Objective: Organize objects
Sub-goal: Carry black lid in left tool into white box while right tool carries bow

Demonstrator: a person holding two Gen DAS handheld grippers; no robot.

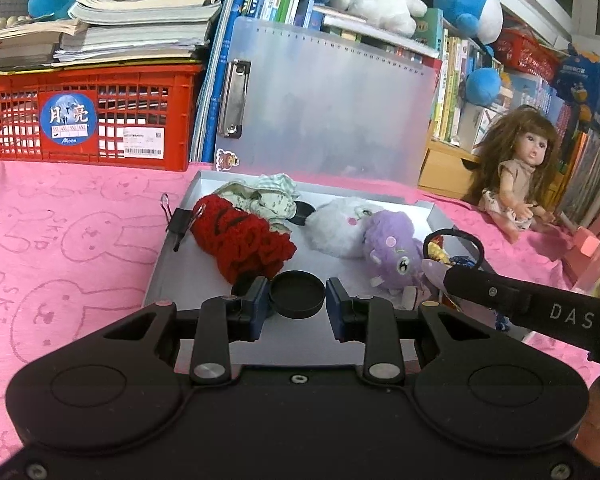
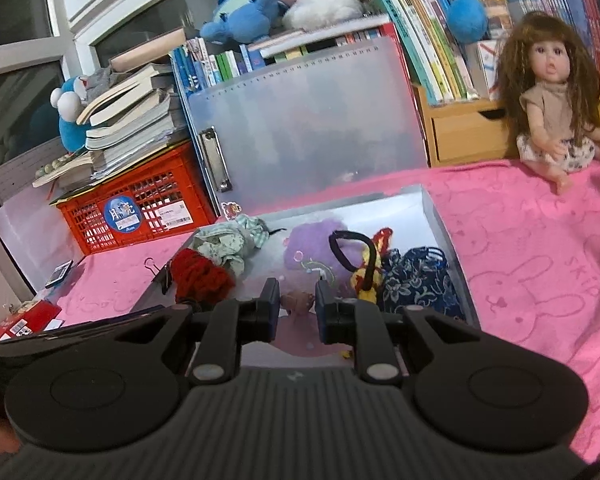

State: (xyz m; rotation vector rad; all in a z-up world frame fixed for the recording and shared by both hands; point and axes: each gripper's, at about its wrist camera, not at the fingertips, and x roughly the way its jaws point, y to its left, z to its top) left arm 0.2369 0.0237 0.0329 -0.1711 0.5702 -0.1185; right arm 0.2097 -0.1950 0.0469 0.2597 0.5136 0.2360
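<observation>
A shallow grey box (image 1: 168,264) lies open on the pink cloth, its translucent lid (image 1: 332,100) standing up behind. Inside are a red knitted piece (image 1: 240,240), a green patterned cloth (image 1: 260,196), a white plush (image 1: 336,224), a purple plush (image 1: 392,248) and a black hair tie (image 1: 452,236). My left gripper (image 1: 297,300) is over the box's near part, shut on a round black lid (image 1: 297,294). My right gripper (image 2: 297,300) hovers over the box (image 2: 432,216) with its jaws narrowly apart around a small pinkish item (image 2: 297,302); contact is unclear. A blue floral cloth (image 2: 420,284) lies in the box's right side.
A red crate (image 1: 92,120) under stacked books stands at the back left. A binder clip (image 1: 180,220) sits on the box's left rim. A doll (image 1: 516,176) sits at the right by the bookshelf. The right gripper's arm (image 1: 540,312) crosses the left view.
</observation>
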